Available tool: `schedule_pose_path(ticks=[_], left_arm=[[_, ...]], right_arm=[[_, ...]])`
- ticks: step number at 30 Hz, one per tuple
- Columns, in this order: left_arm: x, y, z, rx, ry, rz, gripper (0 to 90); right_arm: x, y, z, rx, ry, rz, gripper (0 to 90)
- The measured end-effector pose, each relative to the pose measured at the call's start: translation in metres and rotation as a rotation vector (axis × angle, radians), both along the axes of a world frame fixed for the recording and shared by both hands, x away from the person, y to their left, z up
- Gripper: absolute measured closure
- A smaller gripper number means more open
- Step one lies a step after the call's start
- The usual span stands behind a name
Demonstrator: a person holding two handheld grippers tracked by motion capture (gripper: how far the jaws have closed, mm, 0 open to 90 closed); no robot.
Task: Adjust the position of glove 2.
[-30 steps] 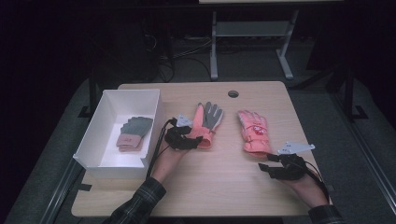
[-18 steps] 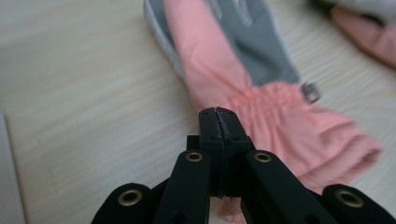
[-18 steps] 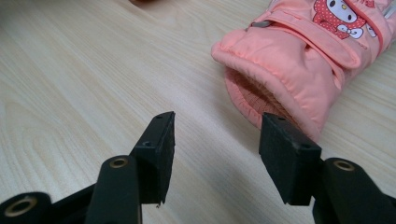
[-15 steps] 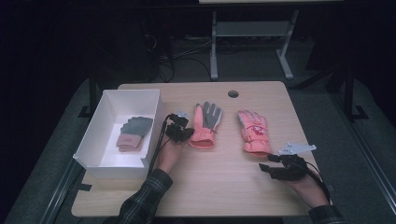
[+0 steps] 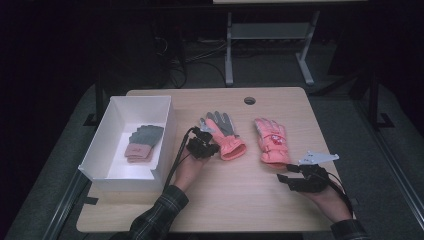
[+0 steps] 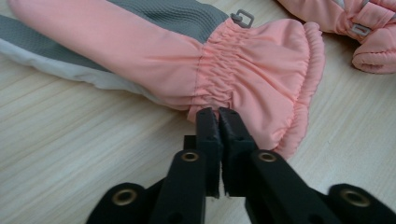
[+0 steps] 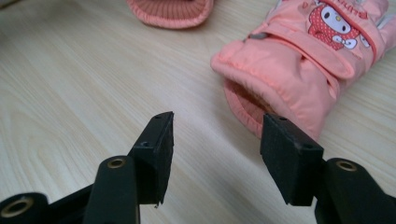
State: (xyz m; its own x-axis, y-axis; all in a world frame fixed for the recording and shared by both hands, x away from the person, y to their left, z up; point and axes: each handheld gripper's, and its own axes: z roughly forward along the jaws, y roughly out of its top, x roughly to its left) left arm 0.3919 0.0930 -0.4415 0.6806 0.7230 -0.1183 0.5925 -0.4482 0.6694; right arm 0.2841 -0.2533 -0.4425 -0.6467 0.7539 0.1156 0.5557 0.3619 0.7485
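pink-grey glove (image 6: pixel 187 51), pink cartoon-print glove (image 7: pixel 308 56)

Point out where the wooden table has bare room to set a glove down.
Free: the near strip of the light wooden table between the two forearms, and the right edge beyond the pink cartoon-print glove. Crowded: the middle, where the pink-and-grey glove lies beside the white cardboard box.
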Motion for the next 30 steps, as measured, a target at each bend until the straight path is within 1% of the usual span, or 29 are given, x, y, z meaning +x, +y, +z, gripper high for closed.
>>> schedule_pose_path(ticks=[1, 3, 4, 6, 8, 10, 13, 15, 16, 17, 20, 22, 23, 24, 25, 26, 29, 30], left_arm=[[-0.003, 0.001, 0.001, 0.001, 0.003, -0.008, 81.8], [-0.01, 0.002, 0.002, 0.026, -0.013, -0.027, 75.7], [-0.014, 0.003, 0.001, 0.037, -0.017, -0.033, 71.3], [-0.021, 0.005, 0.0, 0.036, -0.016, -0.05, 62.1], [-0.03, 0.007, -0.002, 0.042, -0.006, -0.082, 56.3], [-0.04, 0.007, -0.004, 0.049, -0.002, -0.112, 46.4], [-0.052, 0.01, -0.008, 0.061, -0.001, -0.186, 35.9], [-0.062, 0.01, -0.011, 0.034, 0.0, -0.2, 29.9], [-0.065, 0.011, -0.012, 0.045, 0.002, -0.222, 27.5], [-0.069, 0.012, -0.013, 0.041, -0.002, -0.236, 25.5], [-0.078, 0.016, -0.016, 0.058, -0.005, -0.268, 22.7], [-0.083, 0.02, -0.017, 0.066, -0.017, -0.275, 21.8], [-0.085, 0.022, -0.017, 0.08, -0.028, -0.284, 21.2], [-0.087, 0.023, -0.018, 0.076, -0.03, -0.283, 20.6], [-0.088, 0.024, -0.019, 0.073, -0.041, -0.282, 19.6], [-0.089, 0.026, -0.02, 0.074, -0.039, -0.28, 19.3], [-0.092, 0.024, -0.024, 0.069, -0.032, -0.275, 17.8], [-0.092, 0.024, -0.025, 0.075, -0.035, -0.278, 17.3]], right_arm=[[0.001, 0.001, 0.001, 0.006, -0.002, -0.003, 44.5], [0.004, 0.004, 0.004, 0.016, 0.001, -0.004, 44.9], [0.007, 0.007, 0.005, 0.021, -0.006, -0.003, 45.1], [0.011, 0.013, 0.008, 0.031, -0.007, -0.001, 46.3], [0.016, 0.021, 0.012, 0.044, -0.008, -0.004, 47.7], [0.024, 0.032, 0.016, 0.05, -0.015, -0.002, 49.4], [0.035, 0.046, 0.021, 0.054, -0.016, -0.002, 51.5], [0.044, 0.055, 0.023, 0.065, -0.013, -0.003, 53.5], [0.049, 0.06, 0.024, 0.064, -0.018, -0.004, 54.2], [0.054, 0.066, 0.024, 0.071, -0.021, -0.002, 55.7], [0.069, 0.084, 0.024, 0.076, -0.02, 0.003, 57.0], [0.079, 0.095, 0.024, 0.085, -0.024, -0.003, 57.8], [0.084, 0.101, 0.025, 0.087, -0.024, -0.004, 58.0], [0.09, 0.106, 0.025, 0.089, -0.03, -0.008, 58.1], [0.095, 0.112, 0.024, 0.096, -0.029, -0.013, 58.1], [0.101, 0.117, 0.024, 0.1, -0.02, -0.016, 58.1], [0.115, 0.133, 0.018, 0.098, -0.011, -0.019, 57.9], [0.118, 0.138, 0.015, 0.089, 0.013, -0.019, 57.8]])
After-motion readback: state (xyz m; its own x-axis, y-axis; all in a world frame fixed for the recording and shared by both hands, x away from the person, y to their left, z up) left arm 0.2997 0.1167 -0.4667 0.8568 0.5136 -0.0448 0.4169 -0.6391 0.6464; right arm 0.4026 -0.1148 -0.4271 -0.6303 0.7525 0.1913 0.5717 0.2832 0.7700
